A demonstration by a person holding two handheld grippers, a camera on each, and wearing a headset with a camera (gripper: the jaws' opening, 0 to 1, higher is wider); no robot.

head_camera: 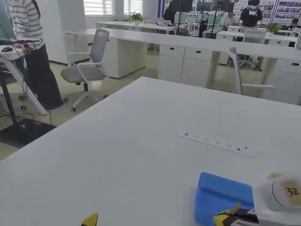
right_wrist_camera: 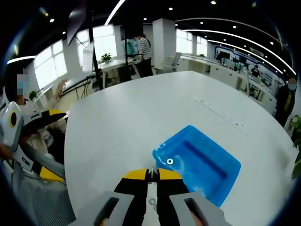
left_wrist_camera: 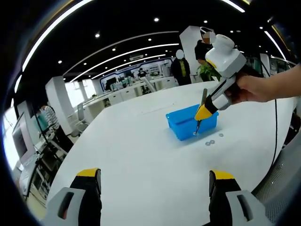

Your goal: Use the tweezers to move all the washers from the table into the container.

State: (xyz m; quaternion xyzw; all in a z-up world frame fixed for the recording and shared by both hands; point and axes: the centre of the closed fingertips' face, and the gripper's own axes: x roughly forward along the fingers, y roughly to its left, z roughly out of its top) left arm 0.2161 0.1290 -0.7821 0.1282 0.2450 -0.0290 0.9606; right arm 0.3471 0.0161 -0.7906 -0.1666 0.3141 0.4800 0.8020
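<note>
Here the step in hand looks like one pick-and-carry run, taken at the container's edge. In the left gripper view, upper right of the frame, a hand [left_wrist_camera: 254,88] holds the right gripper [left_wrist_camera: 204,113] tilted downward, its yellow-tipped jaws pressed together on the tweezers [left_wrist_camera: 197,126]. The thin tips of the tweezers reach down just in front of the blue container [left_wrist_camera: 181,125], right of centre on the white table [left_wrist_camera: 131,155].

Three washers [left_wrist_camera: 209,141] lie loose on the table just right of those tips, near the container's front wall.

In the right gripper view a single washer [right_wrist_camera: 169,161] shows at the container's near corner, just above the closed jaws at the bottom centre. I cannot tell whether the tweezers pinch it or whether it rests on the rim. The tips are too small to show if they are spread or squeezed.

The left gripper [left_wrist_camera: 154,174] sits at the bottom of its own view with its jaws spread wide, holding nothing and well apart from the work.

My reading is that the task is partly done at best, since the washers beside the container are yet to go in. If that washer is held, the next move calls for carrying it over the rim and easing the squeeze. After that the tips would need to come down flat and fine onto a table washer, as thin rings slip easily.
</note>
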